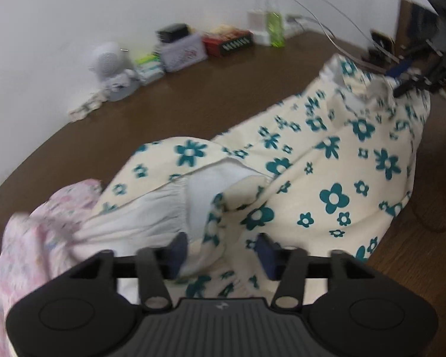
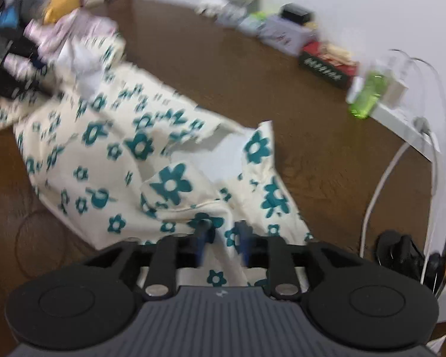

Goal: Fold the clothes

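Left gripper: jaws apart, pointing down over the near hem of the floral garment, cloth below the gap but not pinched by the pads. Right gripper: jaws likewise apart, a fold of the same garment lying between and under them, not clamped. The garment lies crumpled and partly doubled on the brown table, its white lining exposed where one edge has turned back. A pink garment touches the floral one on its left side. Beyond the floral garment, along the wall, stand a small fan, boxes and a green bottle; a white cable runs just right of the garment.

Judged step: release after a fold. To do it well, each gripper should lift clear without dragging cloth, then re-grip at true corners, flattening the turned-back lining first so the next fold lies square and clear of the pink garment.
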A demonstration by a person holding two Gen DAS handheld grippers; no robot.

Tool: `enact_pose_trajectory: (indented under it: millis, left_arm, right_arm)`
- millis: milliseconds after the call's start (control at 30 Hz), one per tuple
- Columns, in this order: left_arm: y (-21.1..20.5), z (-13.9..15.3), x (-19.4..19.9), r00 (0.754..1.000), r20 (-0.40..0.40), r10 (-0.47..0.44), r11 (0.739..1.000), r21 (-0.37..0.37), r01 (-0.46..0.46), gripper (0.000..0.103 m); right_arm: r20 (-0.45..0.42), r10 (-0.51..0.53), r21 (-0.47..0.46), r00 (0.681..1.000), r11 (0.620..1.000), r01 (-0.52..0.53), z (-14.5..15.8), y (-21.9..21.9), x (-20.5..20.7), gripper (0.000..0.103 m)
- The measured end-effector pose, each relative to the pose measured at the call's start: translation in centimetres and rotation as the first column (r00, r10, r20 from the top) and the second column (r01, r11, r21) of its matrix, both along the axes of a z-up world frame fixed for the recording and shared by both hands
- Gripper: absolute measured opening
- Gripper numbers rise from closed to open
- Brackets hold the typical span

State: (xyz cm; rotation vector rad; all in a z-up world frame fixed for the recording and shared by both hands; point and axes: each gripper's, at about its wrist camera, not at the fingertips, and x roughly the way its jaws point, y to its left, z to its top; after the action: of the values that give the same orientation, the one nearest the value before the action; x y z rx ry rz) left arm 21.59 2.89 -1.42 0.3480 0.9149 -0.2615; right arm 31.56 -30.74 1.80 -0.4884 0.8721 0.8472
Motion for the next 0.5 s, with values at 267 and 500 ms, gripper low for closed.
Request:
enact_pose_trajectory:
  millis: [267, 500]
  left_arm:
    - [4.0, 0.1, -6.0, 0.986, -0.022, 0.166, 0.983, -0.072, -0.167, 0.063]
    - [6.0, -1.7, -7.6, 0.964, -0.071, 0.255, 0.959, -0.113, -0.262, 0.062]
  right_arm:
    - [-0.014, -0.219, 0.207, 0.976, 0.954, 0.217, 0.9, -8.0, -3.4, 0.062]
    - [-0.149, -0.351, 0.321, 0.925, 0.867, 0.381, -2.7, -10.5, -3.7, 0.062]
